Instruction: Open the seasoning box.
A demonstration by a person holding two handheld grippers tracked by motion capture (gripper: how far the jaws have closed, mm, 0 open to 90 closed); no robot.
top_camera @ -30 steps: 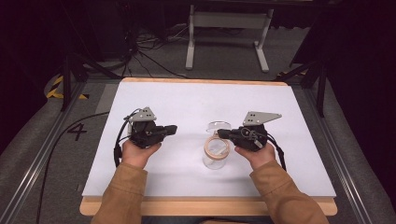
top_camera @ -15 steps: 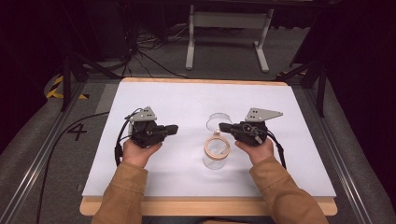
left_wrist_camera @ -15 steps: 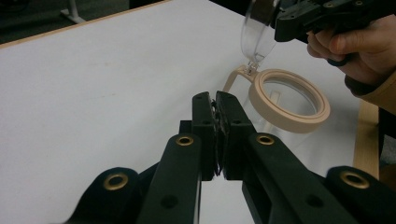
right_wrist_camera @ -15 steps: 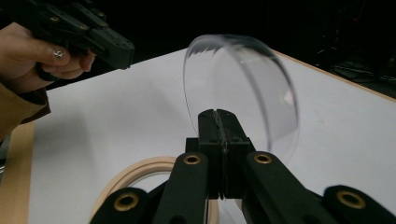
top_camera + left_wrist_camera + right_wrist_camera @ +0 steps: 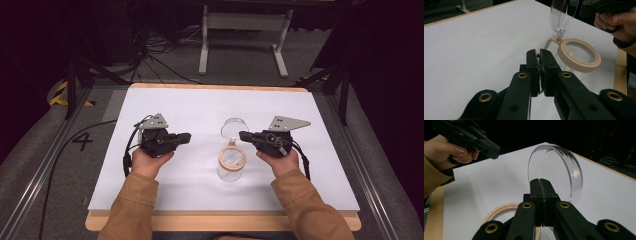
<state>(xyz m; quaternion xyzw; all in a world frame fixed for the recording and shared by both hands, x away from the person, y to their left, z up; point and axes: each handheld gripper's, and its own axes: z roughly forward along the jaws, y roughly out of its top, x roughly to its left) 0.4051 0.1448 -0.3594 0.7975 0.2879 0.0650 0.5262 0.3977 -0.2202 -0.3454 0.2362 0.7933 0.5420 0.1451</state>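
Inspection: the clear jar (image 5: 231, 167) with its beige rim ring (image 5: 579, 54) stands near the middle of the white tabletop (image 5: 200, 110), its hinged clear lid (image 5: 555, 171) swung upright at the jar's 12 o'clock. My right gripper (image 5: 243, 135), at the jar's 2 o'clock, has its jaws closed together just beside the lid. My left gripper (image 5: 186, 136), at the jar's 10 o'clock and apart from it, holds nothing; its jaws, nearly together, have just been opening slightly.
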